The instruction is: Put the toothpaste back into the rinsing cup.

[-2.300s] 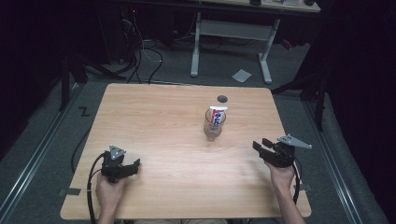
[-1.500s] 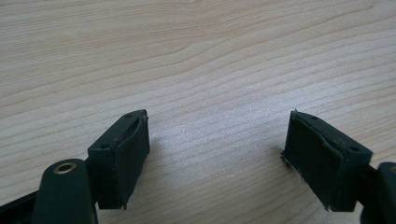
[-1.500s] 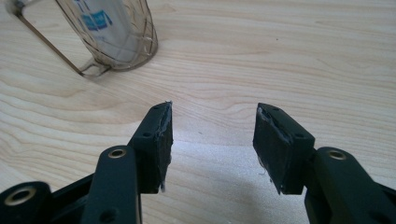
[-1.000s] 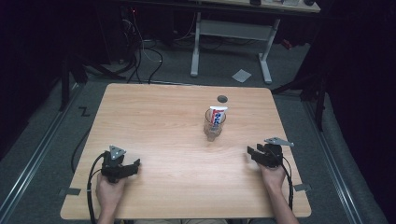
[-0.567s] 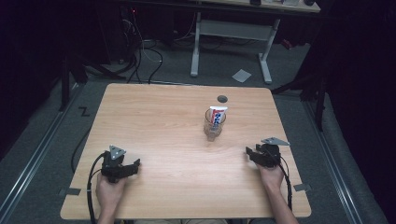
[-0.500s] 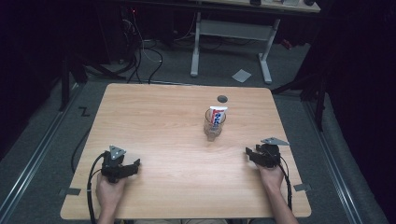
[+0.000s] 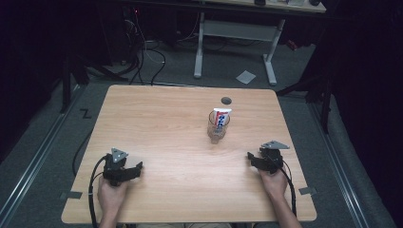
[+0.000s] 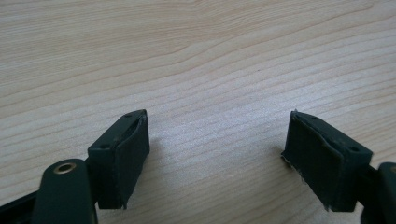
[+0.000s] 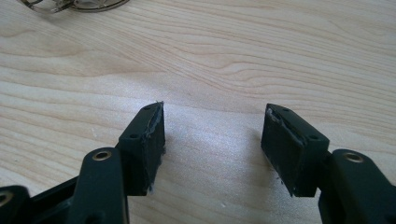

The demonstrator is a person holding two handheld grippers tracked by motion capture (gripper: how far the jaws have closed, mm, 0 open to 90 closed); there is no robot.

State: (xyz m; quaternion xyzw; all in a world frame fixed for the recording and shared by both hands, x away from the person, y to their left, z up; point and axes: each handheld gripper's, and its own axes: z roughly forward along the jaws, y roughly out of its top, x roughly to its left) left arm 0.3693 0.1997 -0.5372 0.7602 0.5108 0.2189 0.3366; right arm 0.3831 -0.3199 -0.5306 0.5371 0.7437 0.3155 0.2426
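A clear glass tumbler stands upright on the pale wood-grain surface, just this side of the small dark round grommet hole near the far edge. A white tube with red and blue print leans inside the tumbler and pokes above its rim.

The tumbler looks rigid, smooth and breakable, likely slippery under rubber pads, so a firm hold low on its wall seems safest. The tube seems light and soft-walled; taking it by the exposed upper end should lift it without tipping the glass.

The right gripper rests nearer the person than the tumbler and to its right; its jaws have just been opening and stand apart with bare wood between them. The left gripper lies well left of the tumbler, jaws wide apart and empty, their black pads matte.
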